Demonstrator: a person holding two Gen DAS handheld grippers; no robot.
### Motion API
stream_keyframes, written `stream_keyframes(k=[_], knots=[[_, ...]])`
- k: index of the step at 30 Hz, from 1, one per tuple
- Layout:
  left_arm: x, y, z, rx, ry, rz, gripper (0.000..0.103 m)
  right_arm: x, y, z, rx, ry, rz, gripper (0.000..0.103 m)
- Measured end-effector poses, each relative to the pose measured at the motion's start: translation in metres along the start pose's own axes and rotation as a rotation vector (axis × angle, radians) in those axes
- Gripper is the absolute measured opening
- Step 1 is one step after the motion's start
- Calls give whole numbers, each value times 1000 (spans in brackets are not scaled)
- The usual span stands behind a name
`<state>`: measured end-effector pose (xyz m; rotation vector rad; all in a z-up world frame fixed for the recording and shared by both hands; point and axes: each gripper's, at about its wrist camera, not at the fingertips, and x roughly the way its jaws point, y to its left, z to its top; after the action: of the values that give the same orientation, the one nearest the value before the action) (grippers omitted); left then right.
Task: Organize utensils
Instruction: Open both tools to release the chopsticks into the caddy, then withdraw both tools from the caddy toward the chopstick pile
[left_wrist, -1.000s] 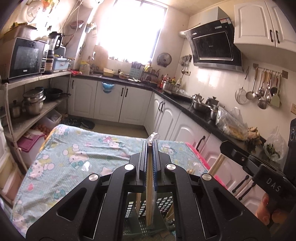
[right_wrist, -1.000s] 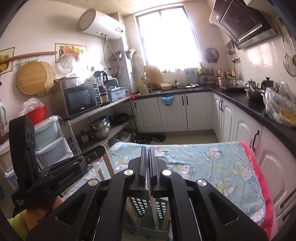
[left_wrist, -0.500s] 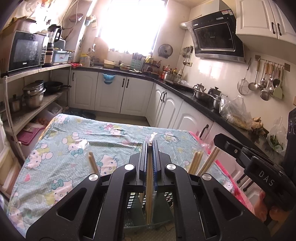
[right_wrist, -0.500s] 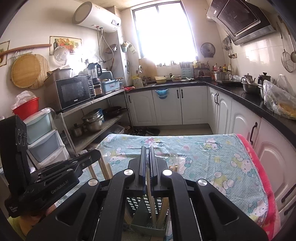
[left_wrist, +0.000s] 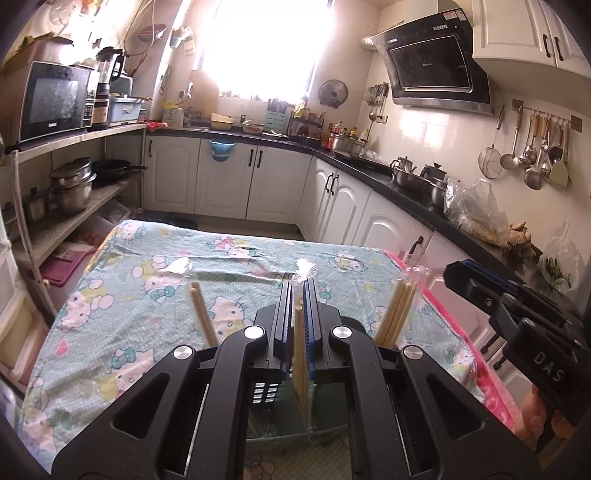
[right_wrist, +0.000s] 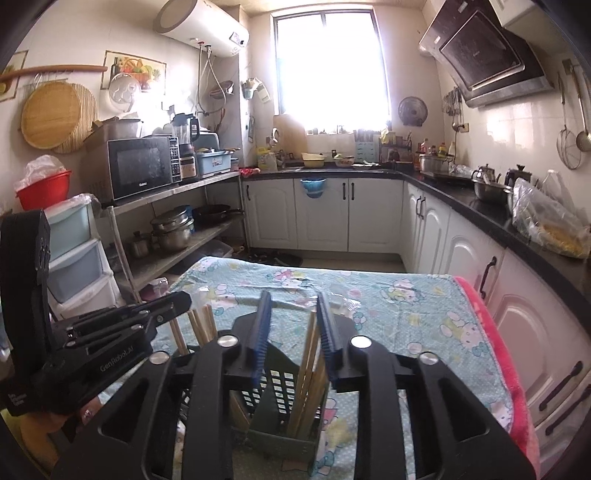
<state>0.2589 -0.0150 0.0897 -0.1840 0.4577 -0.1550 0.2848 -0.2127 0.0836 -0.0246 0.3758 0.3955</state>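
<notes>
Step in hand: delivery of wrapped chopsticks into the slotted dark green holder (right_wrist: 280, 406), which stands on the cartoon-print cloth (left_wrist: 122, 295) of the counter, directly below both grippers; the right gripper (right_wrist: 291, 332) has just been opening, its jaws now partly apart, and its pale wooden chopstick pair (right_wrist: 308, 365) stands free between them, lower ends inside the holder, pads no longer pressing; the left gripper (left_wrist: 297, 328) is clamped almost fully closed on another pair in clear wrap (left_wrist: 298, 343), upright over the holder. Next move, as judged: the right gripper lifts clear without dragging the released pair; the left lowers further, then lets go. Appearance: slim, light-coloured sticks in glossy transparent sleeves; further pairs (left_wrist: 395, 314) already lean in the holder's other compartments, splayed outward.
</notes>
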Motion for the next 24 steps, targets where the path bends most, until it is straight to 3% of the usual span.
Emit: stream_keyframes(k=[9,24], knots=[[-17,3,-3,15,-15,12,29,-13,2,-9,-17,2,-34,37],[-46,2,-15,11,-28,-14,56,-43,-6,-24,1,-4,-75,52]])
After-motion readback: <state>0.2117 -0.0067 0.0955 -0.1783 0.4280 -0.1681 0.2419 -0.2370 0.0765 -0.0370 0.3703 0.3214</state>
